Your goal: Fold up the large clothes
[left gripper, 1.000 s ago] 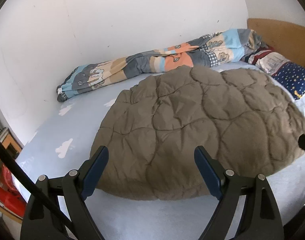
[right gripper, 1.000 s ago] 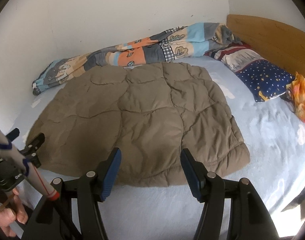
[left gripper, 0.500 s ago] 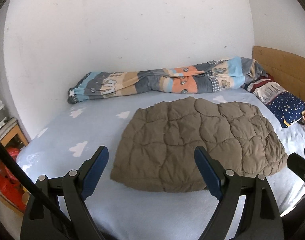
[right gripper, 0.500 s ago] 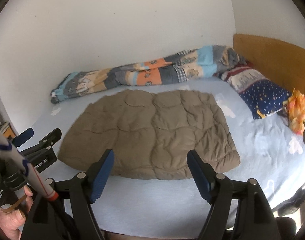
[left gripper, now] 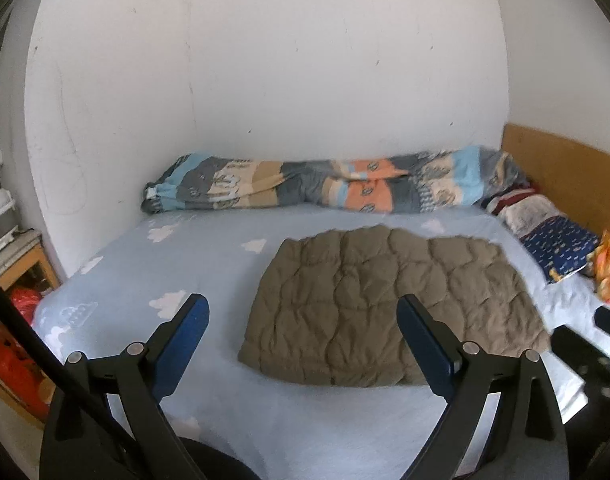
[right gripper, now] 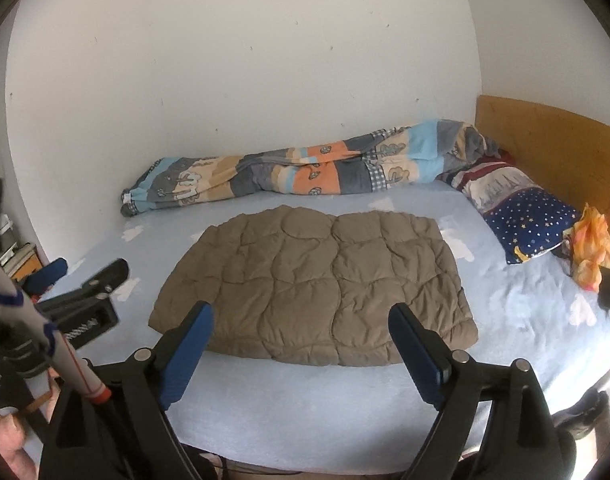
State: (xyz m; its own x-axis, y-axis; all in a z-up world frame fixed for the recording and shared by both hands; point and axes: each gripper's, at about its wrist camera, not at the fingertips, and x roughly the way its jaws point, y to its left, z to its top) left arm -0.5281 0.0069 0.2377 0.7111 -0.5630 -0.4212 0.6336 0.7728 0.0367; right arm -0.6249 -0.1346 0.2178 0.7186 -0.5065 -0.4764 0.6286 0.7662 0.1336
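A brown quilted garment [left gripper: 393, 304] lies folded flat in a rough rectangle on the light blue bed sheet [left gripper: 177, 264]; it also shows in the right wrist view [right gripper: 317, 284]. My left gripper [left gripper: 303, 312] is open and empty, held back from the bed's near edge. My right gripper [right gripper: 301, 320] is open and empty, also back from the near edge. The left gripper shows at the left of the right wrist view [right gripper: 81, 280].
A rolled patchwork duvet [right gripper: 305, 172] lies along the back wall. A starry blue pillow [right gripper: 529, 220] and an orange cloth [right gripper: 593, 248] sit by the wooden headboard [right gripper: 553, 144]. A dark phone [right gripper: 609, 288] lies on the sheet. A shelf with red items [left gripper: 13, 320] stands at left.
Both grippers have pulled back and up from the bed, so the folded garment looks smaller and farther. Both stayed open and empty.
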